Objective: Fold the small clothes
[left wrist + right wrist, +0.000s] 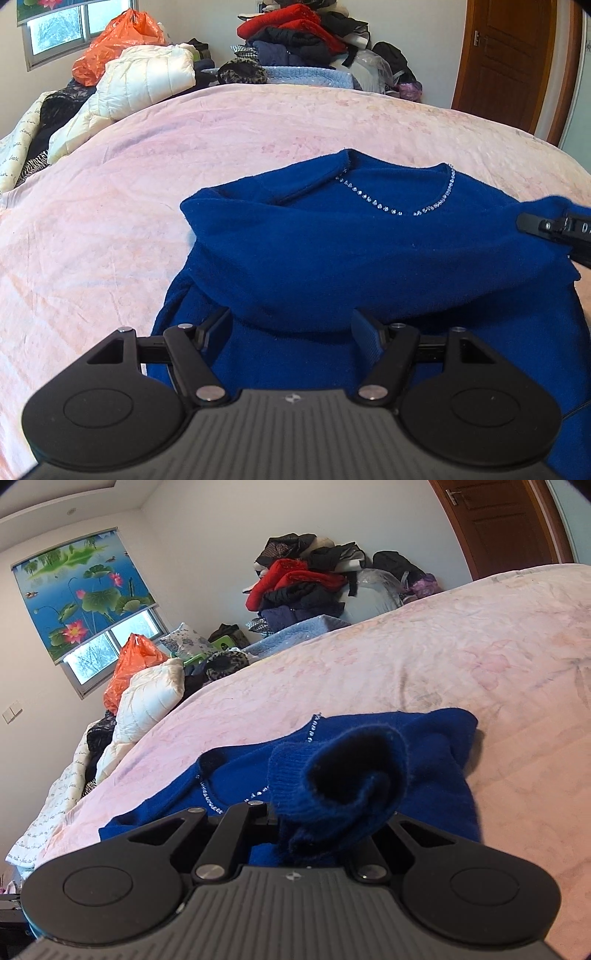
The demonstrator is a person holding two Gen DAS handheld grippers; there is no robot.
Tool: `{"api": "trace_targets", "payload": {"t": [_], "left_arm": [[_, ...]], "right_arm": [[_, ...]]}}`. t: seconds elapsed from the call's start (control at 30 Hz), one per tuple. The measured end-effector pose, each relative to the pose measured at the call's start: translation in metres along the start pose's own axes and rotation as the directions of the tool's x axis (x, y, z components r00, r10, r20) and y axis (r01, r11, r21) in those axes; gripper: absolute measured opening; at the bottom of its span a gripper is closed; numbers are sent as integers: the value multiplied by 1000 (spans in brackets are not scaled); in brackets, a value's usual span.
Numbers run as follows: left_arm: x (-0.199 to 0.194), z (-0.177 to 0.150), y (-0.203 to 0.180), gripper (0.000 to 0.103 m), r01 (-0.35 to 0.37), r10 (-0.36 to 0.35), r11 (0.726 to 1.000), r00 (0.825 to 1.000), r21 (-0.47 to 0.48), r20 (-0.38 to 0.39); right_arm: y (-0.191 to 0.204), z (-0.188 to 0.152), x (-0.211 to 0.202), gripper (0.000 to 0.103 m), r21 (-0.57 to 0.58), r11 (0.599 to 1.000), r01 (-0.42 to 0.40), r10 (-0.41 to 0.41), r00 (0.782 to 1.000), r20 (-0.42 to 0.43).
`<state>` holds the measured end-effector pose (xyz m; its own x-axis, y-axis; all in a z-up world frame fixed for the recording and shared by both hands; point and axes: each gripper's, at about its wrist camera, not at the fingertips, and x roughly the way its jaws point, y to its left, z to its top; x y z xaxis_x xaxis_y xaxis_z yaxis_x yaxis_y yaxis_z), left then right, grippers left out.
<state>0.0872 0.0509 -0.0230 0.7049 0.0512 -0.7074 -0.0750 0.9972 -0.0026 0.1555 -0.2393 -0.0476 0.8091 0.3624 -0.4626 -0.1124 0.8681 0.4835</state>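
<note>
Currently: blue sweater [369,251], left sleeve folded; my right gripper [325,827] clamps cuff [332,775] at 3 o'clock; left gripper [291,328] agape, empty.

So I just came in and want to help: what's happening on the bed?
A person with two handheld grippers is folding a blue sweater on the pink bedspread. The right gripper is shut on a sleeve cuff. The left gripper is open over the sweater's lower part, gripping nothing.
</note>
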Motion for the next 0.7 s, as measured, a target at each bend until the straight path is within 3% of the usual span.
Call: {"api": "trace_targets", "payload": {"t": [0.2, 0.37, 0.5, 0.6, 0.7], "left_arm": [[3, 13, -1, 71, 36, -34, 997, 999, -67, 26], [17, 20, -12, 71, 33, -32, 997, 999, -69, 19], [25, 20, -17, 71, 8, -7, 999, 1000, -48, 13], [27, 20, -18, 72, -2, 2, 999, 1000, -34, 12], [31, 19, -17, 76, -11, 11, 999, 1000, -34, 8]], "right_arm": [[-15, -6, 6, 19, 46, 999, 12, -9, 998, -56], [-23, -8, 6, 23, 65, 998, 8, -3, 997, -73], [-37, -5, 0, 44, 139, 990, -28, 39, 996, -79], [-58, -3, -10, 53, 261, 963, -66, 86, 994, -65], [-85, -3, -18, 57, 432, 894, -119, 141, 990, -19]]}}
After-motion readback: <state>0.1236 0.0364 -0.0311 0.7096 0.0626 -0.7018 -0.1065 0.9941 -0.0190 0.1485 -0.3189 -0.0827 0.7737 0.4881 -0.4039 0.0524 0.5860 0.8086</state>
